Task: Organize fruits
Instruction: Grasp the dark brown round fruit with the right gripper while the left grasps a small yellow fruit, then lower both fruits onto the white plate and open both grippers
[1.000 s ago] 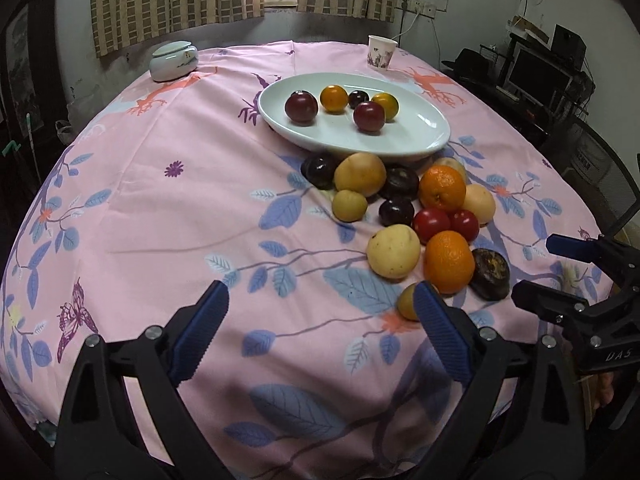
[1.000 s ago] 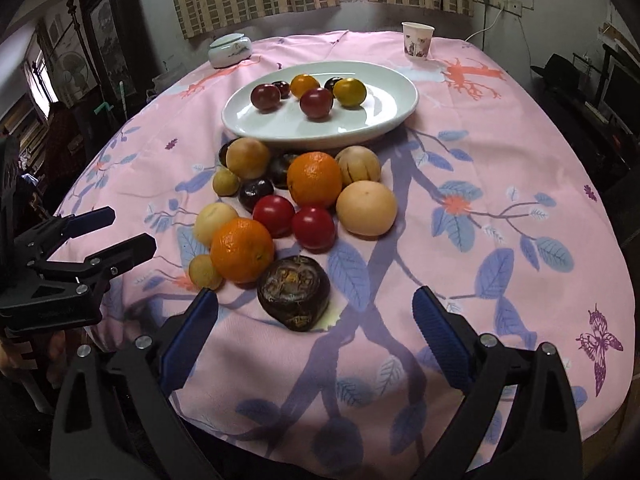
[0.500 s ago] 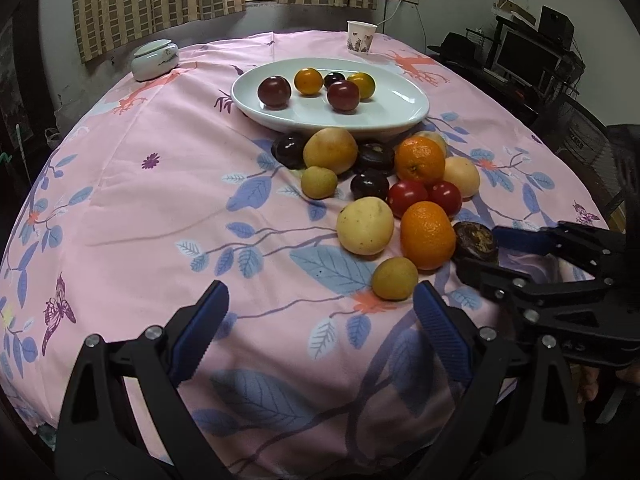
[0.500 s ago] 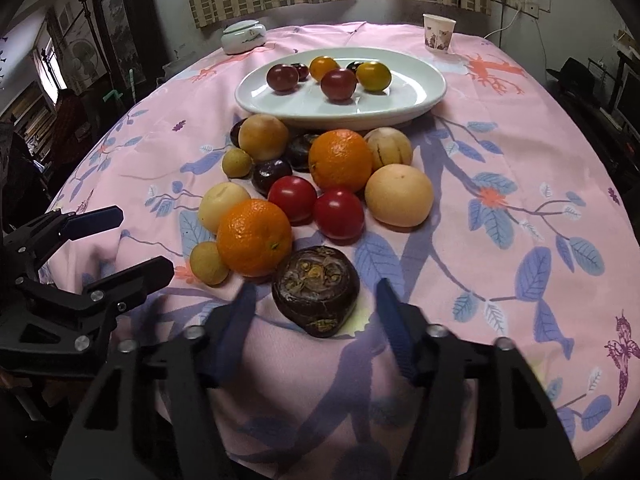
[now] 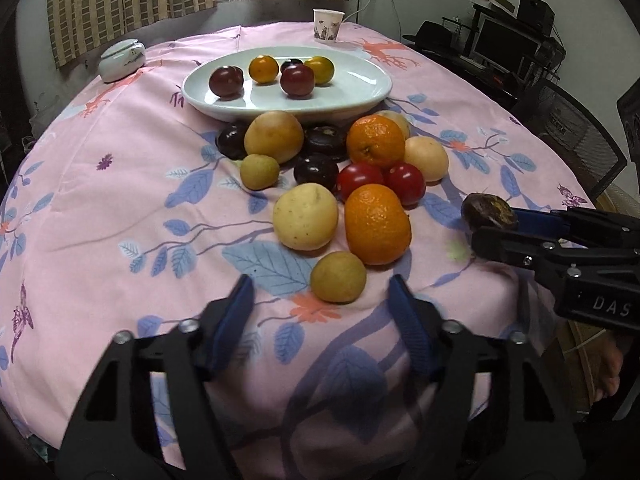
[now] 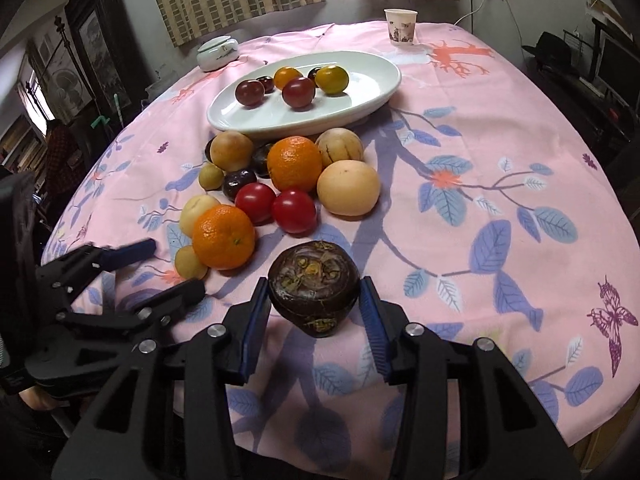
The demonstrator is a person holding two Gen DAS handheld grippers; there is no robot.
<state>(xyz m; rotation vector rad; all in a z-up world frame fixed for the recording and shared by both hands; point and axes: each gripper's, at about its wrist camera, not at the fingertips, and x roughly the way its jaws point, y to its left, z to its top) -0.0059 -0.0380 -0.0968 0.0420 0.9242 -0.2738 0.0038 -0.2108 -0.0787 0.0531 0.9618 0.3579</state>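
Bare pink tablecloth [image 6: 500,152] lies right of the fruit pile, out to the table edge. The right gripper [image 6: 314,312] sits low at the near edge, its jaws pinching the dark mangosteen [image 6: 314,288]. The left gripper [image 5: 320,312] hovers spread, just short of a small yellow fruit [image 5: 338,276]. "DAS" is printed on the right gripper's body.

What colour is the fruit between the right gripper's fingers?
Dark purple-brown, with yellowish mottled patches on top: the fruit in the right gripper, clearest in the right wrist view.
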